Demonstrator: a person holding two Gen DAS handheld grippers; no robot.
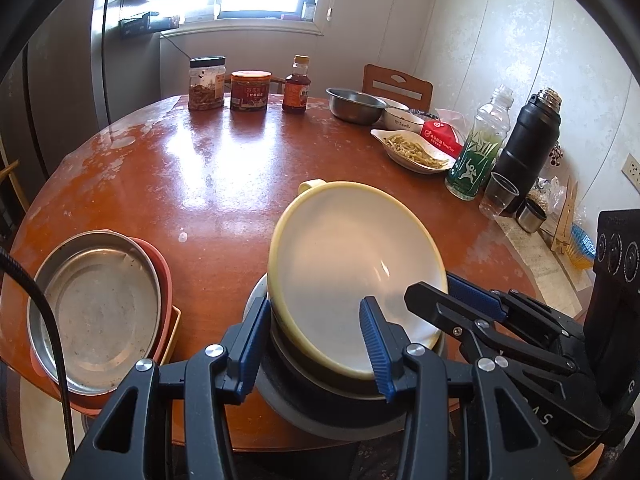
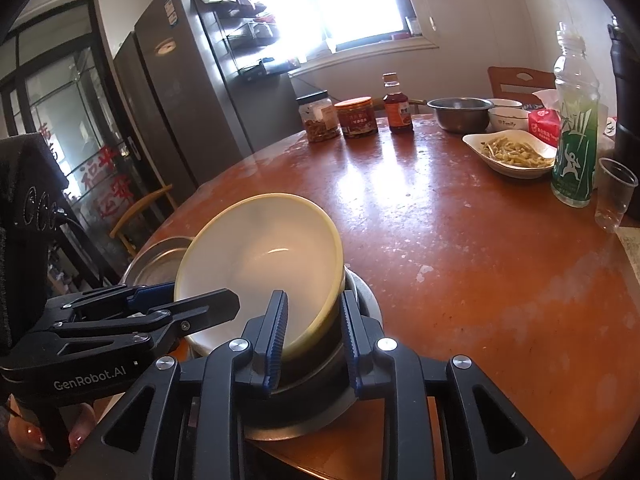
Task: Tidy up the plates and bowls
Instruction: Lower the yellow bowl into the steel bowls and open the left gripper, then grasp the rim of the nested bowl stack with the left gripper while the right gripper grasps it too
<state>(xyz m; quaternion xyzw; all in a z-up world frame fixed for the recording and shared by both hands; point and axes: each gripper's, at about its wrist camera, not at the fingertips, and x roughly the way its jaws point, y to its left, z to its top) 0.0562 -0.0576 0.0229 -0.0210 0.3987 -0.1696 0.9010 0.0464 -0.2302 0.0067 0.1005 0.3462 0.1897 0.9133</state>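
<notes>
A cream bowl with a yellow rim (image 1: pixel 352 264) sits tilted on a dark bowl (image 1: pixel 320 376) that rests on a grey plate (image 1: pixel 280 404) at the table's near edge. My left gripper (image 1: pixel 316 344) is open, its fingers straddling the cream bowl's near rim. My right gripper (image 2: pixel 314 330) has its fingers on either side of the cream bowl's (image 2: pixel 260 264) right rim, one inside and one outside. It also shows in the left wrist view (image 1: pixel 460 300). A steel plate (image 1: pixel 96 312) lies on a pink plate (image 1: pixel 158 268) and a yellow tray at the left.
On the round brown table (image 1: pixel 200 184) stand two jars (image 1: pixel 206 82), a sauce bottle (image 1: pixel 297 84), a steel bowl (image 1: pixel 354 105), white bowls, a dish of food (image 1: pixel 416 152), a green bottle (image 1: pixel 478 148), a black flask (image 1: pixel 524 152) and a plastic cup (image 1: pixel 498 196). A fridge (image 2: pixel 180 92) stands left.
</notes>
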